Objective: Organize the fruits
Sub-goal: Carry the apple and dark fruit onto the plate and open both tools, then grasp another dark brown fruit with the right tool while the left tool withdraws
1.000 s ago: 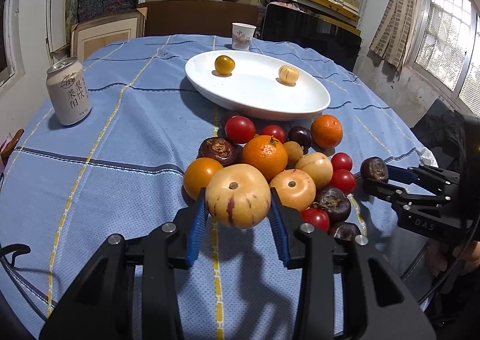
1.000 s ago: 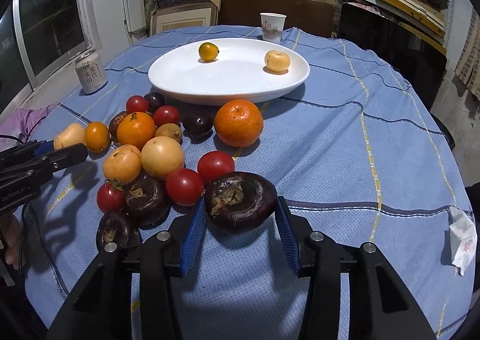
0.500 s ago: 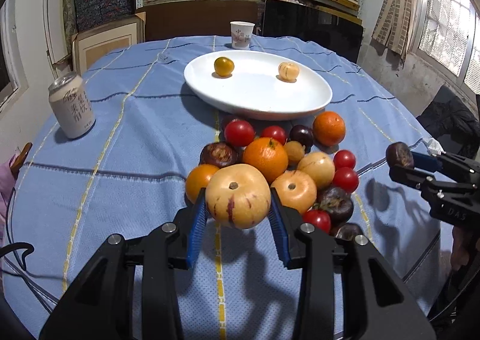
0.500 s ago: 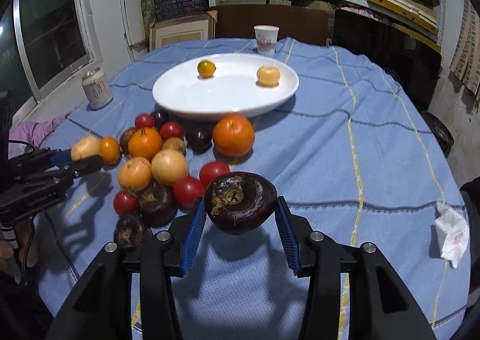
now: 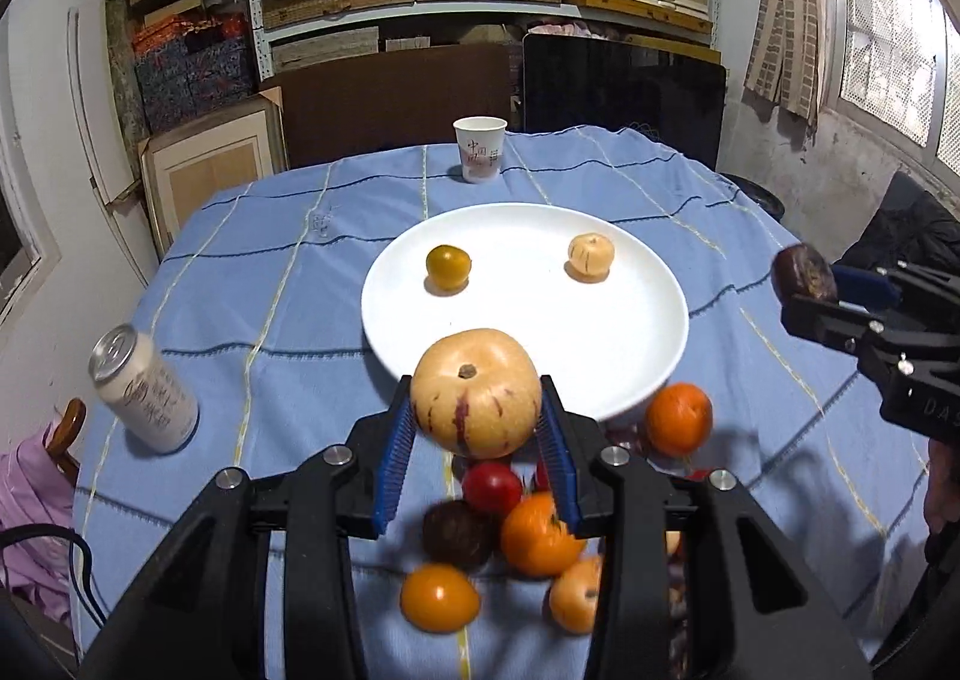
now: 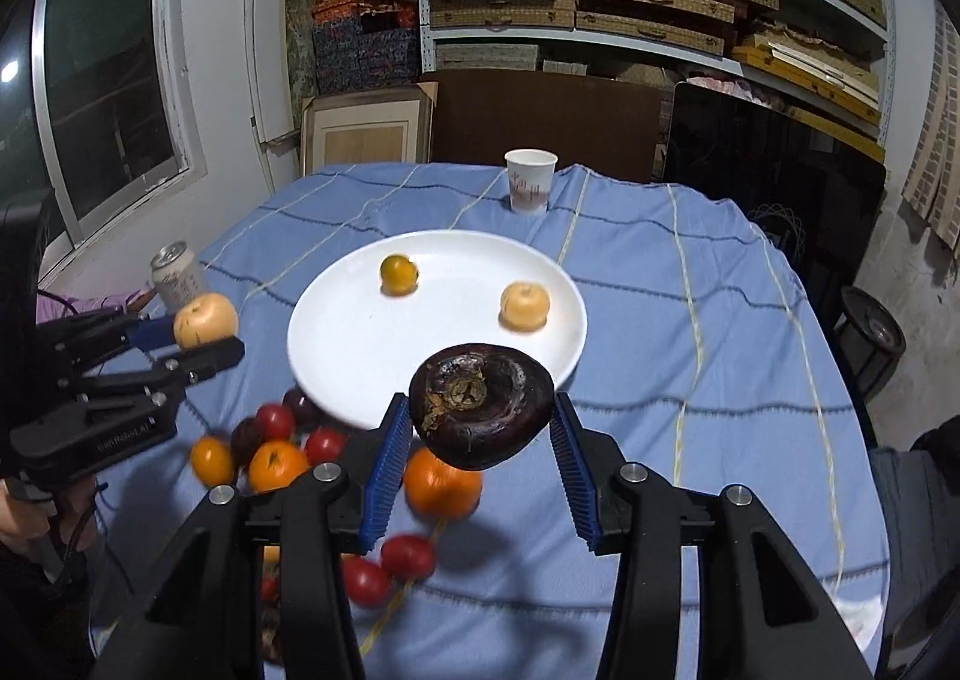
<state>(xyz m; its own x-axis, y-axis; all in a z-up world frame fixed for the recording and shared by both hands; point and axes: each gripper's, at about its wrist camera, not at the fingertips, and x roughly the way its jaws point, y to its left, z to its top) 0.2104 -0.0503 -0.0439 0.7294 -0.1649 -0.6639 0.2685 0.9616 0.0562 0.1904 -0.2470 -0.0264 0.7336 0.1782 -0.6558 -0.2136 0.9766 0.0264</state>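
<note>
My left gripper [image 5: 477,431] is shut on a pale yellow melon-like fruit with purple streaks [image 5: 475,392], held in the air just short of the white plate [image 5: 648,314]. My right gripper [image 6: 481,437] is shut on a dark purple wrinkled fruit [image 6: 480,405], also lifted, near the plate's [image 6: 336,332] front rim. On the plate lie a small yellow-green fruit [image 5: 448,266] and a pale peach-coloured fruit [image 5: 591,257]. Below both grippers a heap of oranges, red tomatoes and dark fruits [image 5: 516,530] [image 6: 282,452] rests on the blue cloth. Each gripper shows at the edge of the other's view.
A drink can [image 5: 144,389] stands on the cloth at the left and a paper cup [image 5: 480,149] behind the plate. A person's hand [image 6: 24,506] holds the left gripper. Shelves with boxes, a dark screen and framed boards stand beyond the round table.
Both grippers rose and moved forward toward the plate with their fruits held; the fruit heap has slid down under them in both views, and the plate now sits directly ahead.
</note>
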